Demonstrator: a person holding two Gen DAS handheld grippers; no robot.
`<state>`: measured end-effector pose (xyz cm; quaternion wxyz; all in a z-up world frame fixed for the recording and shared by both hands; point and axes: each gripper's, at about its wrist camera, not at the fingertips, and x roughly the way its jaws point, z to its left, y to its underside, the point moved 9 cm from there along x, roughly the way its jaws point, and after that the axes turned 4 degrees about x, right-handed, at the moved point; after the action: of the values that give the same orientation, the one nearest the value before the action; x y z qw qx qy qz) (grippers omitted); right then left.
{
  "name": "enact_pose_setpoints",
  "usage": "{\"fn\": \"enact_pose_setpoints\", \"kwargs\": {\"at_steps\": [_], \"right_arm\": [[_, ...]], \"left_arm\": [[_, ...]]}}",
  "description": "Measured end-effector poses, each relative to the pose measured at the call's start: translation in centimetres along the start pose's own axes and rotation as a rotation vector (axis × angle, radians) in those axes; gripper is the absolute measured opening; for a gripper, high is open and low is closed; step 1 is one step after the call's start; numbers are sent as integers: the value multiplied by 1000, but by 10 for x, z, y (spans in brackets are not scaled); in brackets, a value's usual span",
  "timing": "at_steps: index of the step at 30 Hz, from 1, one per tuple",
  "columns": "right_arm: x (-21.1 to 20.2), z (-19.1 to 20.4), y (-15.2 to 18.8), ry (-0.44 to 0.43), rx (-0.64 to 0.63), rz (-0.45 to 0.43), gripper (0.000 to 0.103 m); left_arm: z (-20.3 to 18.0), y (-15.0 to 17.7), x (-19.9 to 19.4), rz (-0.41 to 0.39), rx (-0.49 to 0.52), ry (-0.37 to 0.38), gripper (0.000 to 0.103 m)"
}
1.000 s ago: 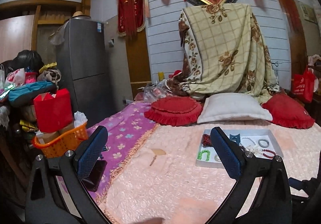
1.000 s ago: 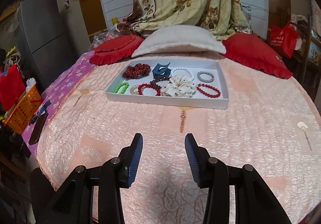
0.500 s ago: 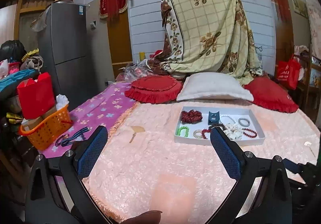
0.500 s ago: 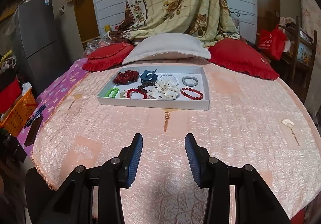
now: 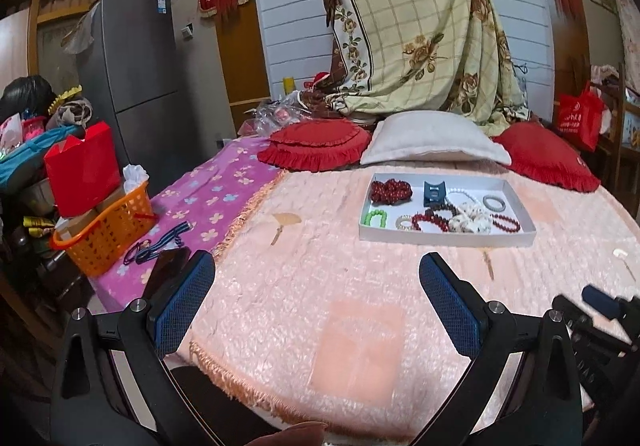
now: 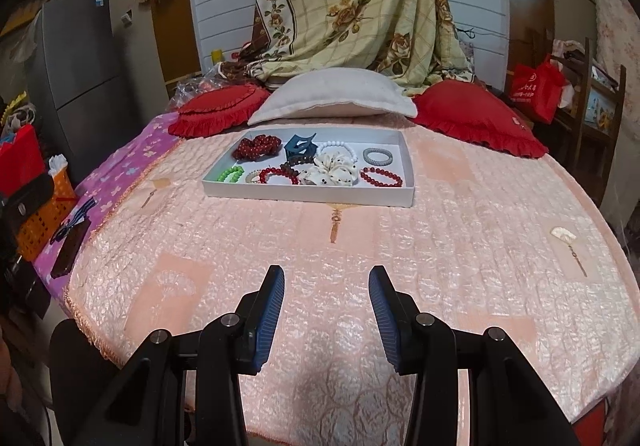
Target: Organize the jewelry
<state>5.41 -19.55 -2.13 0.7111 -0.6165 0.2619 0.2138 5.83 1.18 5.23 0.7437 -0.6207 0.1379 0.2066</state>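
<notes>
Both claws hover apart and empty over the pink bedspread (image 6: 460, 230): left claw (image 5: 316, 306), right claw (image 6: 326, 310). The white tray (image 6: 308, 193) of jewelry lies at twelve o'clock, well ahead. Approach low; single out one loose piece, such as the grey bangle (image 6: 377, 157).

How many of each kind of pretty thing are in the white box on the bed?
In the white tray:
Bead bracelets or strands: 7, namely dark red cluster, green, pale, red, brown, white, red
Grey bangle: 1
Blue hair claw: 1
Cream scrunchie: 1
Total: 10
</notes>
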Motion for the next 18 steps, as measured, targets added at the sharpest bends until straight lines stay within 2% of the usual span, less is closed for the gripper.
{"fn": "enact_pose_setpoints", "kwargs": {"at_steps": [5,7,9,13,18], "right_arm": [[-14,5,-4,1,-3,-28,44],[-17,7,-5,3,-6,-36,59],[-18,9,-5,1,-8,-42,63],[-17,15,-4,-4,-26,-39,63],[-15,11,-3,5,-16,-41,63]], "left_arm": [[2,3,-7,-5,20,-17,102],[2,7,-6,1,27,-21,102],[0,12,-4,15,31,-17,102],[-6,21,4,59,45,4,102],[-10,25,7,75,50,11,102]]}}
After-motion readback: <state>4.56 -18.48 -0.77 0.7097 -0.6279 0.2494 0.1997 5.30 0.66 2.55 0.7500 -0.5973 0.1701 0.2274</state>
